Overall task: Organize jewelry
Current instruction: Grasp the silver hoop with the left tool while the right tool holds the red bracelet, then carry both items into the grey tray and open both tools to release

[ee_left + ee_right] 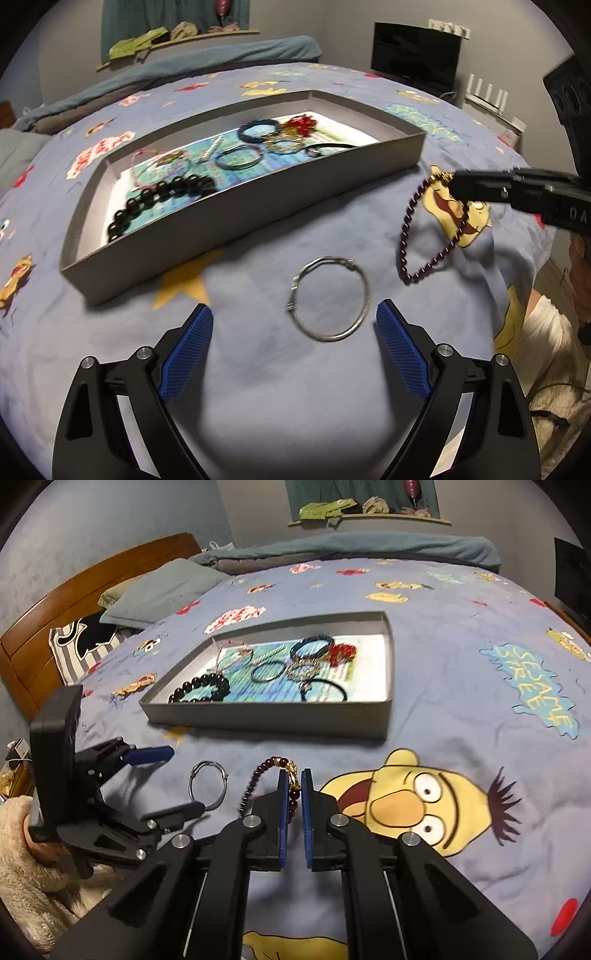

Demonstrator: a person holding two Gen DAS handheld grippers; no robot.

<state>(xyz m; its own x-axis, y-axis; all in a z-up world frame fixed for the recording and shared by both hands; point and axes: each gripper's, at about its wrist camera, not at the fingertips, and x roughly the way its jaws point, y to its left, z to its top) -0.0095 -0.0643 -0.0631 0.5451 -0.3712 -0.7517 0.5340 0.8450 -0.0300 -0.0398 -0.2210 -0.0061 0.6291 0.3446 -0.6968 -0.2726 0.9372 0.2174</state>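
A dark red beaded bracelet [258, 775] with a small gold charm hung by its clasp end from the right gripper [294, 775], whose blue pads were closed almost together on the strand. In the left wrist view the loop [428, 236] dangled at right of centre, clear of the bed [258, 387], its long axis running nearly straight down from the pinch.

The grey tray [266, 722] lay up-frame and slightly left of that gripper in the right wrist view, its long side running across the frame and its near wall facing the held bracelet. It already carried black beads [201, 688], a blue bangle [312, 644], a red piece [343, 653] and several thin rings. The carry, by this reading, would run forward and over that near wall.

A silver wire bangle [328, 299] lay flat on the cartoon-printed bedspread, centred just ahead of the left gripper [294, 317], whose blue pads stood wide apart on either side of it and held nothing. In the right wrist view that bangle [207, 784] sat lower left, beside the left gripper [173, 779]. The left hand was plainly the nearer of the two to it; the right was occupied.
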